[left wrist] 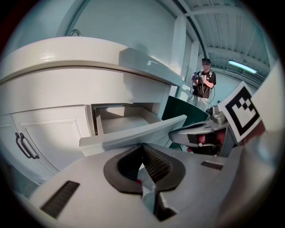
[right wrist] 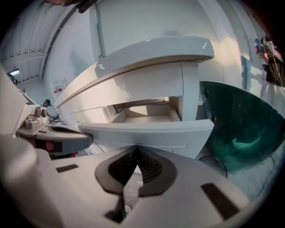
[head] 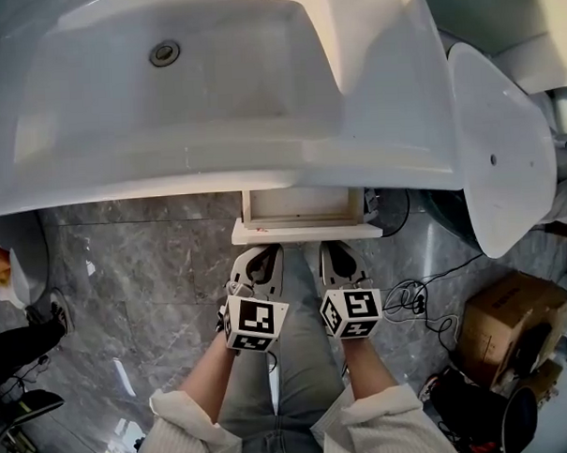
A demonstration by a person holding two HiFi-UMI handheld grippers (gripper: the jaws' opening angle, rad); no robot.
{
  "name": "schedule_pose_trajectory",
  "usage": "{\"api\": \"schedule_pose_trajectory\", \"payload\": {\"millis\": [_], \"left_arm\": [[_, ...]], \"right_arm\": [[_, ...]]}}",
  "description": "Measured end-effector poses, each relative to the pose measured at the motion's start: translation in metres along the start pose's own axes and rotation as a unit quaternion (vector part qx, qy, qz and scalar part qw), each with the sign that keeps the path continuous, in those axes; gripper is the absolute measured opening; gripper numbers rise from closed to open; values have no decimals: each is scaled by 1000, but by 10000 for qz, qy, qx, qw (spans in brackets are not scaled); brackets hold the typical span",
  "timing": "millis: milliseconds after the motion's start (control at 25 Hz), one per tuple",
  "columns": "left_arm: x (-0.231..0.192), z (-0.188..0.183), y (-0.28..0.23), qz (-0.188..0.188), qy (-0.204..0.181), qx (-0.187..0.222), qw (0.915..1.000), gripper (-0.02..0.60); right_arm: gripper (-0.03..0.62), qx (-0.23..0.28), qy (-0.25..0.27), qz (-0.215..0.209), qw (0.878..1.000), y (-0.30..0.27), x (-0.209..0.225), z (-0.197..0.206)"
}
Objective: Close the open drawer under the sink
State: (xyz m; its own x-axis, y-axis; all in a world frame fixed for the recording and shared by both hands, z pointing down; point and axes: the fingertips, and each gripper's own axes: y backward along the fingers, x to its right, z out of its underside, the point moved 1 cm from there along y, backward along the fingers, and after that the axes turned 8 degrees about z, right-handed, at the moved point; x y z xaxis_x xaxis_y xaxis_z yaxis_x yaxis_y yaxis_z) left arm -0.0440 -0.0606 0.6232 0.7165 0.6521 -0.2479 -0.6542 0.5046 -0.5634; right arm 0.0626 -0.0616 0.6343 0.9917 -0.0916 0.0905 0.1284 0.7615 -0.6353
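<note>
Under the white sink (head: 234,157) the white drawer (head: 301,209) is pulled out, and its inside looks empty. Its front panel (head: 307,233) faces me. My left gripper (head: 264,254) and right gripper (head: 329,249) sit side by side just in front of that panel, both shut with nothing in them. In the left gripper view the shut left gripper (left wrist: 143,146) points at the drawer front (left wrist: 133,136) from close by. In the right gripper view the right gripper (right wrist: 136,148) also stands close to the drawer front (right wrist: 147,131). Whether either tip touches the panel I cannot tell.
A white cabinet door with a dark handle (left wrist: 24,144) is left of the drawer. A dark green bin (right wrist: 240,124) and a white basin (head: 501,155) stand at the right. Cables (head: 414,304) and a cardboard box (head: 508,319) lie on the grey floor. A person (left wrist: 204,84) stands far off.
</note>
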Motion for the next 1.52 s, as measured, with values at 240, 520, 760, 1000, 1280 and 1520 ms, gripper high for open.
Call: {"api": "schedule_pose_trajectory", "payload": {"millis": [240, 520, 760, 1000, 1280, 1520], "left_arm": [[-12, -11, -6, -144, 88, 136, 9998, 15], [-19, -17, -12, -149, -29, 125, 9998, 15], [-28, -25, -19, -243, -54, 121, 9996, 15], [-38, -33, -28, -315, -231, 91, 9992, 15], [-50, -45, -36, -382, -231, 145, 9989, 15], [-61, -59, -41, -443, -255, 220, 9985, 15]], "right_arm": [[9, 118, 21, 16, 9999, -12, 0, -12], [9, 154, 125, -55, 9998, -20, 1, -19], [9, 195, 202, -89, 9996, -30, 2, -28], [9, 303, 341, -157, 9988, -40, 4, -40], [9, 398, 332, -175, 9985, -53, 6, -53], [9, 477, 347, -228, 9980, -64, 6, -64]]}}
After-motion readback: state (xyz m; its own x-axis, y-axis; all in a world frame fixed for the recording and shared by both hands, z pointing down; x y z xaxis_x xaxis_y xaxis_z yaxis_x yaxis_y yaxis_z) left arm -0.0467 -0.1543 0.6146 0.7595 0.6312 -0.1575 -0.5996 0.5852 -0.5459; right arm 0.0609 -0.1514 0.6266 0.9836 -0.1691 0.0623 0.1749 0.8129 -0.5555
